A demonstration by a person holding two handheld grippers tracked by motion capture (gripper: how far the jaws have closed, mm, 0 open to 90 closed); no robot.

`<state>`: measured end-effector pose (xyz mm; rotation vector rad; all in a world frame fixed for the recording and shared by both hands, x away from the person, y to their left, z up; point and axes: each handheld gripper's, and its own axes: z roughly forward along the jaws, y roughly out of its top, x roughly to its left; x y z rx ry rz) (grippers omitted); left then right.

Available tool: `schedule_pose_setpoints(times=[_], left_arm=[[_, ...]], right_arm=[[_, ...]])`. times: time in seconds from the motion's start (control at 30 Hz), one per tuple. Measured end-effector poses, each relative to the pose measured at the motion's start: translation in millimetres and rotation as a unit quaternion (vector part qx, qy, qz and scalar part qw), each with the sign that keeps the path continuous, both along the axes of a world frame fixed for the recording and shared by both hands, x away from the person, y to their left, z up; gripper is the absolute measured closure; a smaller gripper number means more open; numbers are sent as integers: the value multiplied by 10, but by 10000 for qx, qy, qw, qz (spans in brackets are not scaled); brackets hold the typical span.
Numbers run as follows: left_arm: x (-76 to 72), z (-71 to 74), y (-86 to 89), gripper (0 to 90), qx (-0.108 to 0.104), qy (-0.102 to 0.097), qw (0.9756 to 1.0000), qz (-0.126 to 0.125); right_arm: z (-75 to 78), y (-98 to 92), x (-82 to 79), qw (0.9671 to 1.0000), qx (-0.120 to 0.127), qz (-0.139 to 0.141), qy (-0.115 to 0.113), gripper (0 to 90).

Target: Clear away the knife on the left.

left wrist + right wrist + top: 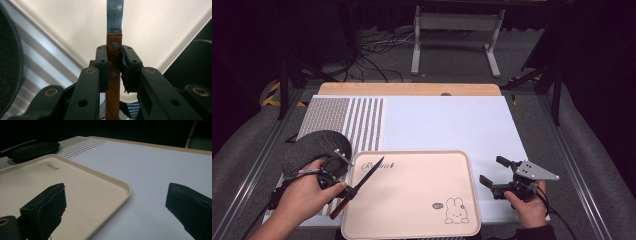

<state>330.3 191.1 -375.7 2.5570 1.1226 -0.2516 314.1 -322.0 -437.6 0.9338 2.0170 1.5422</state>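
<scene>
Left gripper [114, 65] pinches the knife [360, 184] by its riveted wooden handle, blade out over the cream tray [412, 227], stiff, light, probably sharp, so handle only, while the right gripper [494, 176] waits, jaws spread and empty.

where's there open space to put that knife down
Most of the tray is bare, from the script logo to the rabbit print. The white mat beyond the tray is also bare, up to the wooden edge. It is crowded on the left: the dark round pad, the left hand-held gripper and its knife.
</scene>
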Motion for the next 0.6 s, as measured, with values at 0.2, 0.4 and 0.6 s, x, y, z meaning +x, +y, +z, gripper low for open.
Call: schedule_pose_setpoints(times=[0.2,0.4,0.6], left_arm=[[21,-64,-113,774,-16,97,9999,-49],[47,-146,-227,774,11,277,9994,-221],[48,-213,-285,773,-124,463,9986,-229]], right_arm=[[-1,1,0,10000,-6,0,12,41],[0,-4,-2,10000,3,1,28,41],[4,0,-4,10000,7,20,22,41]])
